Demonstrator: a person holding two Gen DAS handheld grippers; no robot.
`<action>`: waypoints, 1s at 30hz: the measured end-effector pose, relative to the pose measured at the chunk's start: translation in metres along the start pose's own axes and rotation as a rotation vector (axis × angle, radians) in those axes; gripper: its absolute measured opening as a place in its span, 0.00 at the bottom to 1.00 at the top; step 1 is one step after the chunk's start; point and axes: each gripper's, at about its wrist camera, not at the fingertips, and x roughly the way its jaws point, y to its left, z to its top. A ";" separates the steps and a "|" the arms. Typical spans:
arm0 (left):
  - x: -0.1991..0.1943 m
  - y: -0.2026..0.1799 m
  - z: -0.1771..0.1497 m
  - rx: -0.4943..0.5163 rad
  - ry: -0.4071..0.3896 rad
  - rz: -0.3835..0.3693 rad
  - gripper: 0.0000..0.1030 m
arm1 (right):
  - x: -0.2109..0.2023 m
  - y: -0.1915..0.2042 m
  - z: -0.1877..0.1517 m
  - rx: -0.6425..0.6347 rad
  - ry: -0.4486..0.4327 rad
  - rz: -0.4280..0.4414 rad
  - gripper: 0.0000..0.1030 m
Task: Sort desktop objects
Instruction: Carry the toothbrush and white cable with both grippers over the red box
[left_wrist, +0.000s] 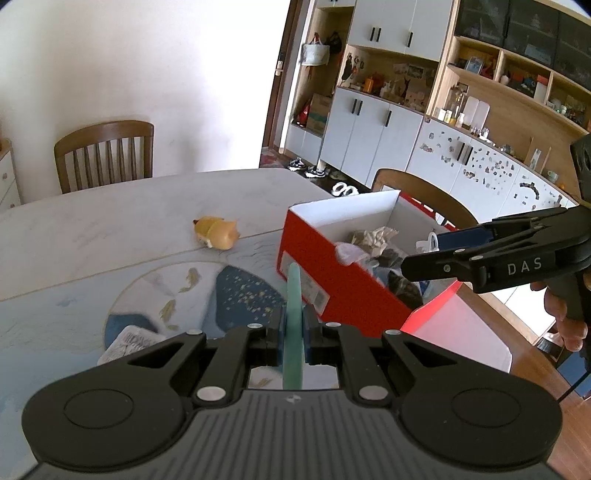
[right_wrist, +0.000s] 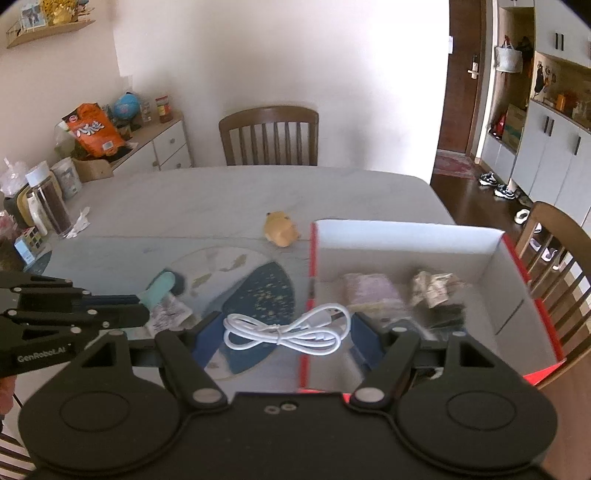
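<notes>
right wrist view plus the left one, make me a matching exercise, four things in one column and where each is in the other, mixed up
Things:
1. white cable
2. teal flat piece
3. yellow toy
4. crumpled paper

Places:
A. inside the red box
B. between the right gripper fingers
C. on the bare table, beside the box
D. clamped in the left gripper

Pairs: 1-B, 2-D, 3-C, 4-A

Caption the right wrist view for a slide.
Right gripper carries a coiled white cable toward the red box, while the left gripper holds a flat teal object.
</notes>
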 end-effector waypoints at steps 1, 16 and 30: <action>0.002 -0.003 0.003 0.000 -0.002 0.000 0.08 | -0.001 -0.005 0.001 -0.001 -0.002 0.000 0.72; 0.029 -0.056 0.045 0.031 -0.035 -0.020 0.08 | -0.004 -0.076 0.005 0.005 -0.016 -0.020 0.72; 0.084 -0.087 0.080 0.025 0.019 -0.107 0.08 | 0.004 -0.125 -0.001 0.010 0.007 -0.057 0.72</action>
